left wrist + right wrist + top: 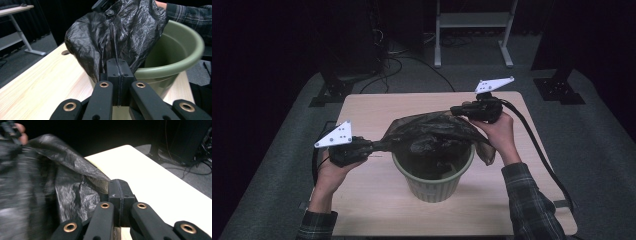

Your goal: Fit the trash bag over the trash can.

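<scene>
A person is stretching a black plastic bag (pixel 432 132) over a green bin (pixel 433 182) that is standing on the wooden table (pixel 362 200), toward the near edge of its top.

To the left of the bin, the left gripper (pixel 374 146) is lying about level with the bin's rim, held in the left hand (pixel 334 167). Its jaws are pressing flat together and are pinching a gathered fold of the bag; in the left gripper view (pixel 117 68) the film is rising straight out of the closed seam between the pads and fanning upward.

Over the bin itself, the bag is hanging as a crumpled sheet across the mouth, drooping partly inside and leaving the near part of the rim (pixel 175 67) bare. One flap is spilling over the bin's right side and hanging down outside the wall.

Behind and to the right of the bin, the right gripper (pixel 455 109) is sitting higher than the rim, carried by the right hand (pixel 499 131) in a checked sleeve (pixel 532 202). Its jaws are likewise meeting with no gap. In the right gripper view (pixel 119 187) the bag's edge is running up to the closed pads from the bin's side; that view is blurred, so the film is probably being clamped there, though the exact pinch is hard to make out.
</scene>
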`<state>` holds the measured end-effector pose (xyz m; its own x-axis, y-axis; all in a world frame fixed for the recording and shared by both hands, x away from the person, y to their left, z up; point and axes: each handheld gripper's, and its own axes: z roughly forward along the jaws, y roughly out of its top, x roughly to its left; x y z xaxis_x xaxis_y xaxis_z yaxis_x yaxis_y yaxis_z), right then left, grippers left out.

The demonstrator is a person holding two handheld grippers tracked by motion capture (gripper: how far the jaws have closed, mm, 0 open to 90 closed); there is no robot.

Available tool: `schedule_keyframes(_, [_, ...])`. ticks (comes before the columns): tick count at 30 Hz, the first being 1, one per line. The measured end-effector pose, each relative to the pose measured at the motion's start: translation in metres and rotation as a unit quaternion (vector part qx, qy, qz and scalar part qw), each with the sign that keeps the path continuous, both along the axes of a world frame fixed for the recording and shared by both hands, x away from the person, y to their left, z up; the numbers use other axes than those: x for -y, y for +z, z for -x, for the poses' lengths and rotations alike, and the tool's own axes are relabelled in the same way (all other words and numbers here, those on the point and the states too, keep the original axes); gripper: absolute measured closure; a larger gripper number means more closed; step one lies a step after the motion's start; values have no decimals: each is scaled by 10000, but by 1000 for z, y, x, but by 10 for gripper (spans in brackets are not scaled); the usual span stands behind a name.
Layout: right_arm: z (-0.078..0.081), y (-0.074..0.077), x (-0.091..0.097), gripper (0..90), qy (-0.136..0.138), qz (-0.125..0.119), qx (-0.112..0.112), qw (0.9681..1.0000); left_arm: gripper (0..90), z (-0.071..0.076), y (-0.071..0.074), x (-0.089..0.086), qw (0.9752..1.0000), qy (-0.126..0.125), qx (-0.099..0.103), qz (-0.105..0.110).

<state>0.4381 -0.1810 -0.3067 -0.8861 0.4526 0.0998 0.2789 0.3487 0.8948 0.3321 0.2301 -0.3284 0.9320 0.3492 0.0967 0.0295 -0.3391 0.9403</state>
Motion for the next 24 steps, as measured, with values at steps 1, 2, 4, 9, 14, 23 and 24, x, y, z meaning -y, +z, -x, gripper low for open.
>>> schedule_keyframes(1, [-6,-4,-1,900,-26,-35,-63,10000,896,-1,-1,0,10000,3,-7,14])
schedule_keyframes(2, [-11,-6,-2,900,-46,-61,-114,9999,896,-2,-2,-1,10000,11,-20,29])
schedule_keyframes(4, [-23,-13,-5,900,-84,-67,-256,9996,896,-3,-3,-1,10000,39,-30,26])
schedule_keyframes(9, [-44,-28,-18,900,-52,37,-479,9988,897,-3,-4,-3,10000,58,-48,-21])
schedule_keyframes(14, [-52,-49,-27,900,-34,200,-720,9972,897,-3,-5,-3,10000,41,-54,-36])
schedule_keyframes(23, [-52,-69,-39,836,-251,700,-741,9945,897,-1,-4,-5,10000,63,-6,-73])
schedule_keyframes(24, [-51,-65,-36,803,-292,653,-706,9949,896,0,-3,-6,10000,63,-6,-65])
